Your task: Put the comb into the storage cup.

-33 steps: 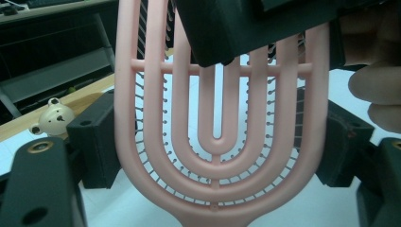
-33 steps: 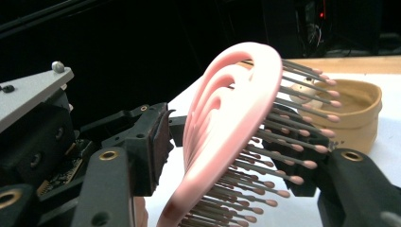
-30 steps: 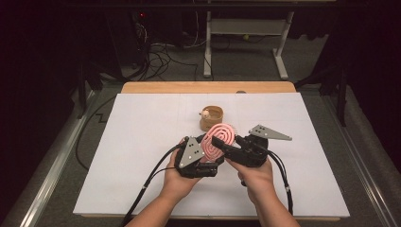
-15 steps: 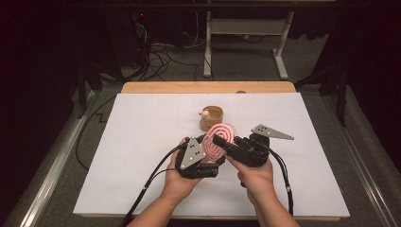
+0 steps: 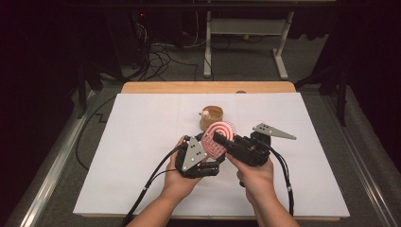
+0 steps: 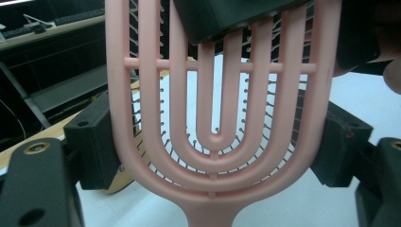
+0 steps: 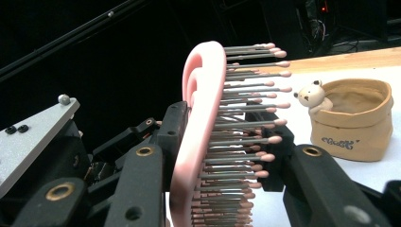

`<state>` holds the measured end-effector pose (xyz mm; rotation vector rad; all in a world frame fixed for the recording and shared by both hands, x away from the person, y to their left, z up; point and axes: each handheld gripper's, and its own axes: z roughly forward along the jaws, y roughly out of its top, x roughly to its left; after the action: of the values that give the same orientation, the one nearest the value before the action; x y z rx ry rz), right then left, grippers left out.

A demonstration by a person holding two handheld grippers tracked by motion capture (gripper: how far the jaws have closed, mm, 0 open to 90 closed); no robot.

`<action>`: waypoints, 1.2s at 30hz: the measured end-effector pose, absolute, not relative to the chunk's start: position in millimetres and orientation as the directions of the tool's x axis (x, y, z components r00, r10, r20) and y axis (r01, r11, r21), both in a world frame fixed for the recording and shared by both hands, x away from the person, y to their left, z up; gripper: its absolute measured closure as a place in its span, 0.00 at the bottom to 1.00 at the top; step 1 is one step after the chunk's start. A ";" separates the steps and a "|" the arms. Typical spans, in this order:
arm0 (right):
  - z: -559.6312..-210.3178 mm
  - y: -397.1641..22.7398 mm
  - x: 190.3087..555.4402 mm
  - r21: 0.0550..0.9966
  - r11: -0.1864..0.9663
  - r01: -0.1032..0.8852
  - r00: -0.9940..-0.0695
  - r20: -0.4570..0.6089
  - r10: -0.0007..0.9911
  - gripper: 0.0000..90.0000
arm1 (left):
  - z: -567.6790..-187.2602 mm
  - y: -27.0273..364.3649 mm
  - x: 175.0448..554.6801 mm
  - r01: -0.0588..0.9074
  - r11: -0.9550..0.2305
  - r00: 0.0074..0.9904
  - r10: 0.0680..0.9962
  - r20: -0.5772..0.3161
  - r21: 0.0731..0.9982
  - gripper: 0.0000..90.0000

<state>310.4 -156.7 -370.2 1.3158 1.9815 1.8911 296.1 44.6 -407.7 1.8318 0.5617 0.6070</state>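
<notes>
A pink hairbrush point(image 5: 218, 137) with a slotted head is held upright above the white table sheet, between both grippers. My left gripper point(image 5: 207, 147) is shut on it: in the left gripper view its pads point(image 6: 97, 142) press the two side edges of the brush head point(image 6: 213, 142). My right gripper point(image 5: 220, 139) comes in from the right. Its jaws have just been closing with the brush between them. One pad now lies on the brush's back point(image 7: 198, 118) and the other on the bristle tips point(image 7: 265, 139).
A tan pouch-shaped cup point(image 5: 211, 117) with a small bear figure point(image 7: 312, 97) on its rim stands just behind the brush. The white sheet point(image 5: 142, 142) covers the table, with a wooden edge point(image 5: 208, 87) at the back. Cables and a metal stand lie on the floor beyond.
The right gripper's jaws have drawn in on the brush head. Both hands and the brush keep their places.
</notes>
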 end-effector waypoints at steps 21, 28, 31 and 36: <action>-366.9 -158.2 308.5 0.858 -0.157 0.490 -0.619 0.469 0.630 0.71 | -406.2 42.9 296.8 0.099 -0.293 0.771 0.626 0.113 0.951 0.21; -363.7 -155.9 307.1 0.871 -0.135 0.473 -0.641 0.445 0.626 0.74 | -407.3 42.2 296.3 0.100 -0.302 0.789 0.605 0.110 0.948 0.20; -362.3 -155.2 307.0 0.875 -0.127 0.468 -0.646 0.437 0.626 0.74 | -407.3 42.4 296.9 0.103 -0.300 0.792 0.601 0.104 0.948 0.19; -358.6 -154.7 306.2 0.884 -0.118 0.453 -0.656 0.420 0.628 0.75 | -406.6 43.2 297.4 0.107 -0.285 0.793 0.602 0.091 0.953 0.19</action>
<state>306.2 -154.7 -358.6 1.2310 1.9877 1.8829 297.4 43.2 -406.6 1.8203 0.5445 0.5305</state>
